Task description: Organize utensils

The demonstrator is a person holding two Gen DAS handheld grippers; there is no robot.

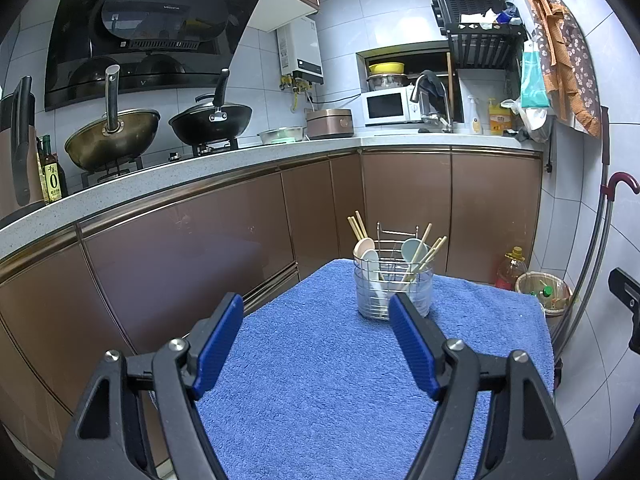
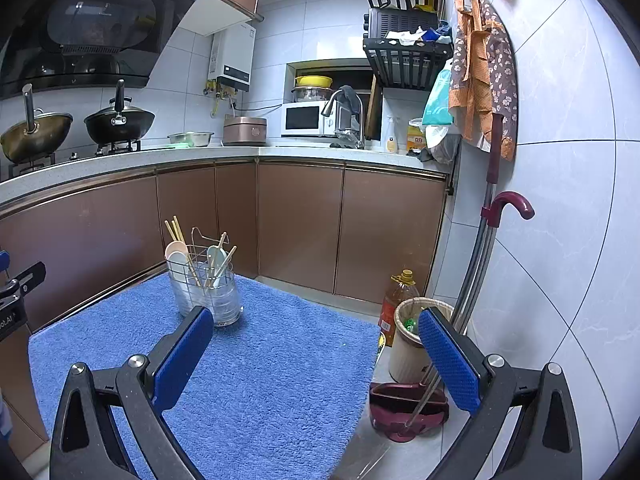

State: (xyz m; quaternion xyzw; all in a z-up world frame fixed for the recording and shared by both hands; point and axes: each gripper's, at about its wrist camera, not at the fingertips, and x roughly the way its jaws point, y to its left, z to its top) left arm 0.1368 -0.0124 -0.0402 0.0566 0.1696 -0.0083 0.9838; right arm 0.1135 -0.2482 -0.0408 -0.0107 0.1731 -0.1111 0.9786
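From my left wrist camera, I see the left tongs (image 1: 316, 320) spread wide with nothing between the blue pads. Just ahead of them, a little past the right pad, a wire utensil holder (image 1: 394, 284) stands upright on a blue towel (image 1: 312, 380) covering the counter. Inside it are a pink spoon (image 1: 363, 249), a white spoon (image 1: 370, 262), a pale green spoon (image 1: 414, 249) and several chopsticks (image 1: 357, 227), all leaning on the rim. The towel between my tongs and the holder is bare.

From my right wrist camera, the right tongs (image 2: 316, 332) are also wide apart and hold nothing. The same holder (image 2: 206, 290) sits ahead and to the left, just beyond the left pad. To the right of these tongs, beyond the towel's edge, a waste bin (image 2: 412, 340) stands on the floor.

I judge the task essentially finished: every utensil I can see is already in the holder, and none lies loose on the towel. Whether spoons and chopsticks occupy separate compartments, I cannot tell.
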